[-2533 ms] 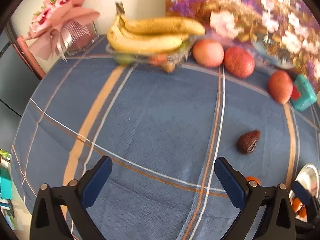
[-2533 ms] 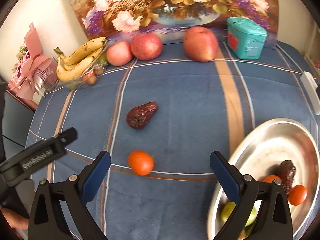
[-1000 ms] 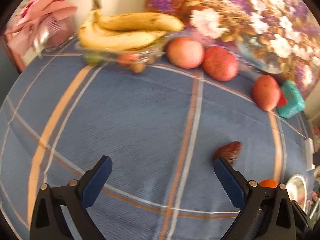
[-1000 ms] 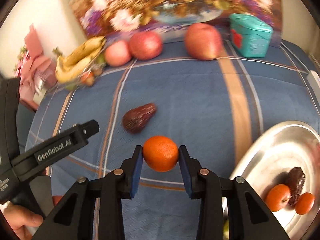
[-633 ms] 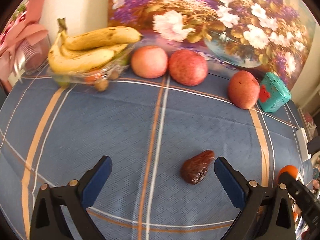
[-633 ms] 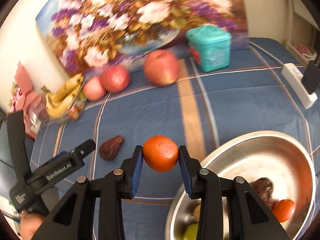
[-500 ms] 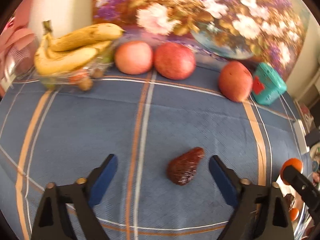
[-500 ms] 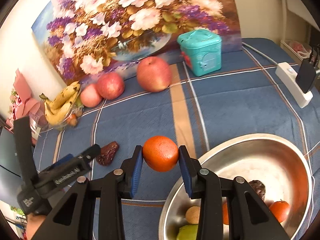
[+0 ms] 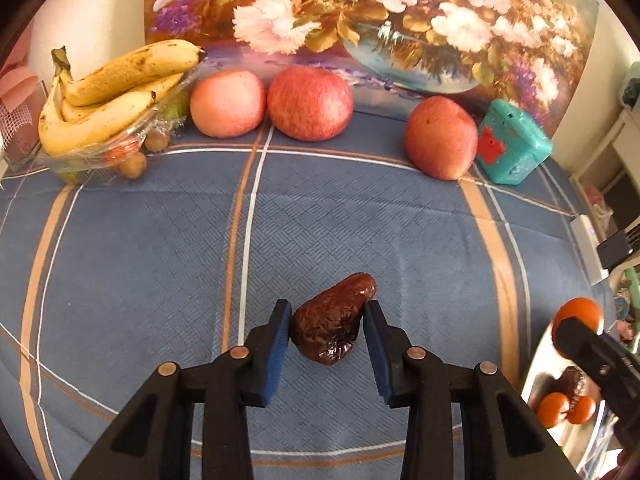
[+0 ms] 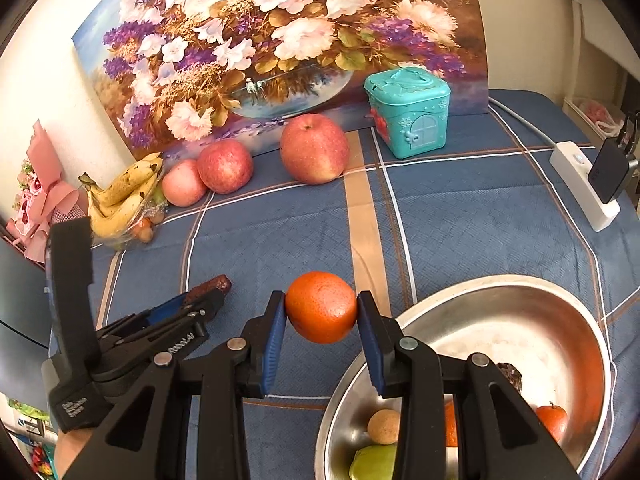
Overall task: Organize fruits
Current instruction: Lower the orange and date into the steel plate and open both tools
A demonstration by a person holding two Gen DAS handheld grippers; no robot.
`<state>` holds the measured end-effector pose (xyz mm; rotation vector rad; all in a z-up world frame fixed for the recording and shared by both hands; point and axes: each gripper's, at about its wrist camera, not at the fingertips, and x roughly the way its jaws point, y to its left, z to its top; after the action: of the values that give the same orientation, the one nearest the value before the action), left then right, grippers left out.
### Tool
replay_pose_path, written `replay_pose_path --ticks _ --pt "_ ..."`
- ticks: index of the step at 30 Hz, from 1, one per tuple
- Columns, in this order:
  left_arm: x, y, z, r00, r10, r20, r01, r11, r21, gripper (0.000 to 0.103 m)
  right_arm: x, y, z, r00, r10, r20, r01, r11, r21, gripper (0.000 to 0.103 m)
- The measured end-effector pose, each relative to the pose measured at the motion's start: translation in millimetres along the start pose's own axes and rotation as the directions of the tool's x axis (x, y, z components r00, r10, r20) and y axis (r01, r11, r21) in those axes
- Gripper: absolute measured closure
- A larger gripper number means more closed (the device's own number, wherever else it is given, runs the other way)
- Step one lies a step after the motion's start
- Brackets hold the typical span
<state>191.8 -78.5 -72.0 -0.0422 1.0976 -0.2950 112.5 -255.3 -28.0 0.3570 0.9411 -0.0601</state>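
My left gripper [image 9: 326, 334] is closed around a dark wrinkled red date [image 9: 334, 318] that lies on the blue checked cloth; the pads sit against its sides. My right gripper [image 10: 321, 314] is shut on a small orange [image 10: 321, 307] and holds it in the air just left of the steel bowl [image 10: 560, 312]. The bowl holds small oranges [image 10: 552, 420], a dark date [image 10: 510, 374], a brown round fruit [image 10: 383, 426] and a green fruit [image 10: 374, 464]. The held orange [image 9: 578, 314] and the bowl's rim [image 9: 534, 360] show at the right of the left wrist view.
Three red apples [image 9: 310, 102] stand along the back by a flower painting [image 9: 360, 12]. A tray of bananas [image 9: 108, 92] is at back left, a teal toy box [image 9: 514, 146] at back right. A white power strip [image 10: 582, 188] lies at the right edge.
My left gripper moved up to the date and closed around it. My right gripper picked the orange off the cloth and carried it right, beside the bowl.
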Motion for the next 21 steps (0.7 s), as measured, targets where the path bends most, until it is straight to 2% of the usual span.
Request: replay_pose_path --ticks 5,13,21 --pt "-22.0 -7.4 -5.4 1.000 -0.030 -0.009 0.030 0.999 -0.012 0.064 -11.2 1.0 -6.0 1.000 -0.012 -0.006 0.012 1.000 0.000 0.066" --pt "-57.8 -38.7 -22.7 0.996 -0.089 0.005 0.089 0.996 0.026 0.064 -36.1 -5.1 -23.8 0.999 -0.040 -0.017 0.040 0.999 0.005 0.066" --pt "-76.6 -54.0 -39.4 0.995 -0.095 0.015 0.095 0.995 0.041 0.063 -55.4 -3.6 -35.3 0.999 -0.050 -0.006 0.049 0.998 -0.031 0.066"
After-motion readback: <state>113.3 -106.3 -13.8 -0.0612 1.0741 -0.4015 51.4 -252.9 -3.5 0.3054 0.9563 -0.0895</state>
